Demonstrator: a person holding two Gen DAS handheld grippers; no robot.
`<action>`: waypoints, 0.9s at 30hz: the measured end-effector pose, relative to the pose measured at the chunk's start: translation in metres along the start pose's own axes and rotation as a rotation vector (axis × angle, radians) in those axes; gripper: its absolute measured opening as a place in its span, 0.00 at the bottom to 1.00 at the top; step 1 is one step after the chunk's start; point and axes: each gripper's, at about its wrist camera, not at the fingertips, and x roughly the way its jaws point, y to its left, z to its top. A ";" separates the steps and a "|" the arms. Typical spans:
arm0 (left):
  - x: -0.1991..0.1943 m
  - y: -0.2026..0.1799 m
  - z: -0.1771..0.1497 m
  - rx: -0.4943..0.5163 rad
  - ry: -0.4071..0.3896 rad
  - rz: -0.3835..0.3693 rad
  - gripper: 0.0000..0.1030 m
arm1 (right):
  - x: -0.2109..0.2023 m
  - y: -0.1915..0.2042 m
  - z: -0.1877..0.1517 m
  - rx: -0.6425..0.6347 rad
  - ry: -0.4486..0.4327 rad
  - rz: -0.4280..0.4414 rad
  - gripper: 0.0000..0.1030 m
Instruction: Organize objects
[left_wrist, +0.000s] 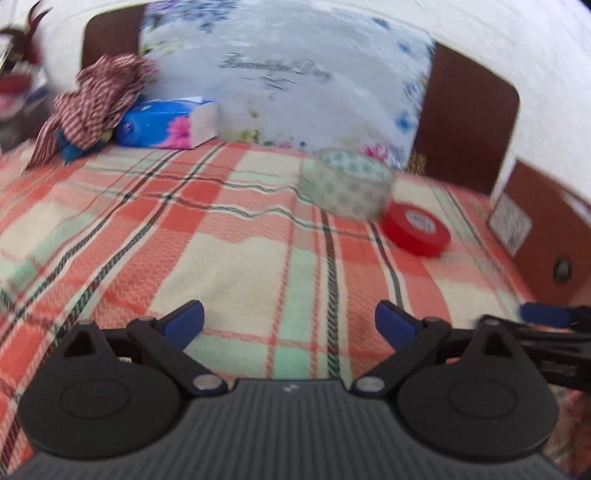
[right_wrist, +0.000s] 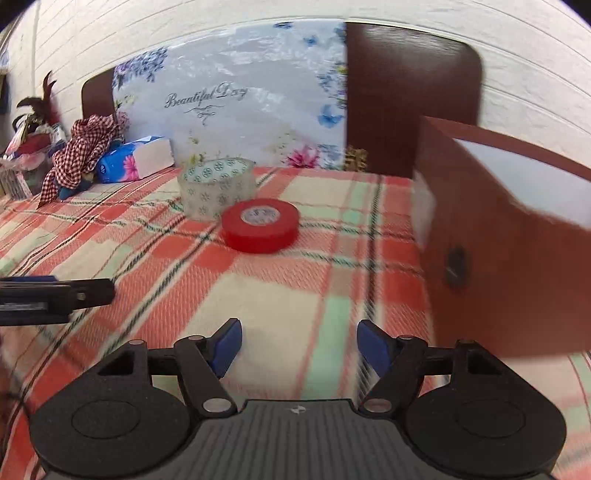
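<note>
A clear tape roll (left_wrist: 347, 181) (right_wrist: 217, 187) and a red tape roll (left_wrist: 416, 229) (right_wrist: 260, 225) lie side by side on the plaid bedspread (left_wrist: 229, 258) (right_wrist: 295, 288). A brown box (right_wrist: 509, 229) (left_wrist: 546, 236) stands open at the right. My left gripper (left_wrist: 290, 323) is open and empty, low over the bedspread, well short of the rolls. My right gripper (right_wrist: 298, 349) is open and empty, in front of the red roll and left of the box. Each gripper shows at the edge of the other's view (left_wrist: 546, 317) (right_wrist: 55, 295).
A floral pillow (left_wrist: 288, 81) (right_wrist: 236, 99) leans on the brown headboard (left_wrist: 469, 118) (right_wrist: 410, 96). A blue tissue box (left_wrist: 166, 123) (right_wrist: 135, 160) and a checked cloth (left_wrist: 96, 99) (right_wrist: 81, 151) lie at the back left. Clutter (right_wrist: 26, 155) sits at the far left.
</note>
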 end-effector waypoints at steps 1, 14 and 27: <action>0.000 0.003 0.001 -0.018 -0.006 -0.008 0.97 | 0.011 0.004 0.008 -0.015 -0.005 0.004 0.70; 0.006 -0.004 0.000 0.006 -0.002 0.003 1.00 | 0.082 0.023 0.054 -0.087 -0.017 0.024 0.70; 0.009 -0.011 -0.001 0.059 0.021 0.029 1.00 | -0.066 -0.030 -0.045 -0.129 0.026 -0.011 0.69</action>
